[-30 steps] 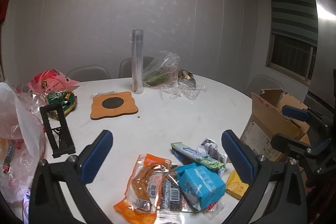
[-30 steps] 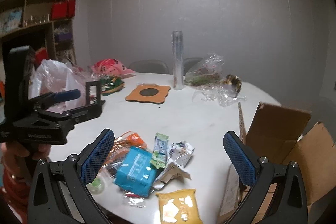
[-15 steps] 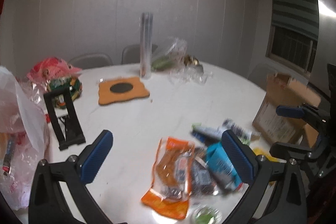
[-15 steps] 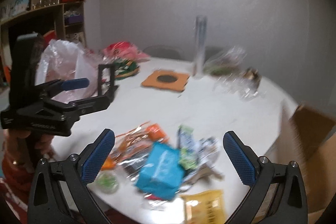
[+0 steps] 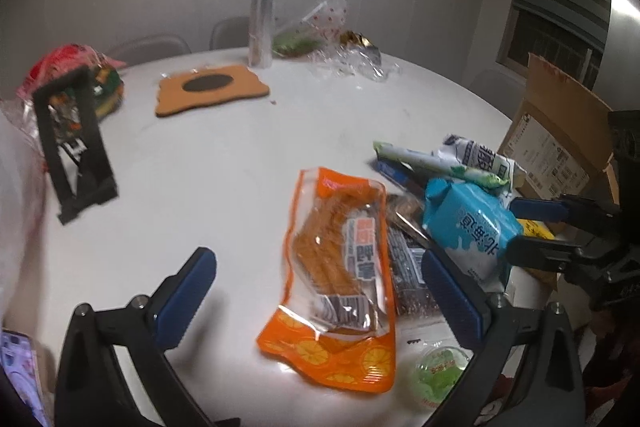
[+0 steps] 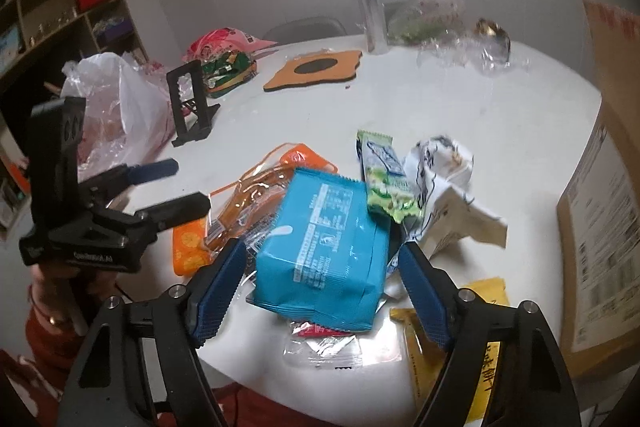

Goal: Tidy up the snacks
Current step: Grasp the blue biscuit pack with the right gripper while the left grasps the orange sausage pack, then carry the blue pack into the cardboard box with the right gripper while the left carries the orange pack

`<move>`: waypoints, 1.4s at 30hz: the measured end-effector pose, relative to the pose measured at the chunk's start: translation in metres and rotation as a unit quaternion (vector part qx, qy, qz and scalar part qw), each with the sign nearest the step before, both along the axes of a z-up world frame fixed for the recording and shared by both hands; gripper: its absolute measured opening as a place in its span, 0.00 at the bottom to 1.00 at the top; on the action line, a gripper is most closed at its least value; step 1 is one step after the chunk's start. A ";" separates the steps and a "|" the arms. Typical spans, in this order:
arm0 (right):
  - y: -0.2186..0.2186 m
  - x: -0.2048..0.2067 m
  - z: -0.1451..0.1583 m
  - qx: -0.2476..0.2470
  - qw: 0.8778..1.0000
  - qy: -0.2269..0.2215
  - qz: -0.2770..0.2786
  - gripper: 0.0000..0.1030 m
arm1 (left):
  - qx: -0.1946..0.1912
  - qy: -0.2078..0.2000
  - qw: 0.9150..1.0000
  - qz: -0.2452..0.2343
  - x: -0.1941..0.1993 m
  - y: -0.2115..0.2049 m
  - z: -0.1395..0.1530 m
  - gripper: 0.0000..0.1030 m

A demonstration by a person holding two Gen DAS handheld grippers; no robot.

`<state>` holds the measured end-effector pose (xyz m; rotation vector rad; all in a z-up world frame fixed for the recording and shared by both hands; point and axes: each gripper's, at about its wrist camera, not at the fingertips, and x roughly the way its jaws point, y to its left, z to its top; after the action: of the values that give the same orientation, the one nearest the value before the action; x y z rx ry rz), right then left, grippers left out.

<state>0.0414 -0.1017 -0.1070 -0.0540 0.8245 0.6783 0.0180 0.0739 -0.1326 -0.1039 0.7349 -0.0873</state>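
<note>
Both grippers have descended toward the snack pile on the bench (image 6: 400, 107), the right gripper (image 6: 322, 287) closing, pads not yet pressing, around the blue packet (image 6: 324, 247), a light, crinkly pouch best pinched across its sides, while the left gripper (image 5: 320, 291) stands open.

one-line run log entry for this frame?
right hand-held gripper: closing around blue snack pack, pads not touching | left hand-held gripper: open over orange snack pouch

The blue packet (image 6: 324, 247) covers much of the orange packet (image 6: 248, 203); the cardboard box (image 6: 600, 227) runs off-frame.
</note>
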 end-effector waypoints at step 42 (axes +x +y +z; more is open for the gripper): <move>0.004 -0.002 -0.010 0.025 0.999 0.027 0.006 0.62 | -0.016 0.064 0.998 -0.021 0.033 -0.012 -0.017 0.56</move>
<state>0.0397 -0.0976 -0.1169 0.0046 0.8598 0.7129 0.0511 0.0623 -0.1500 -0.1263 0.8645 -0.1336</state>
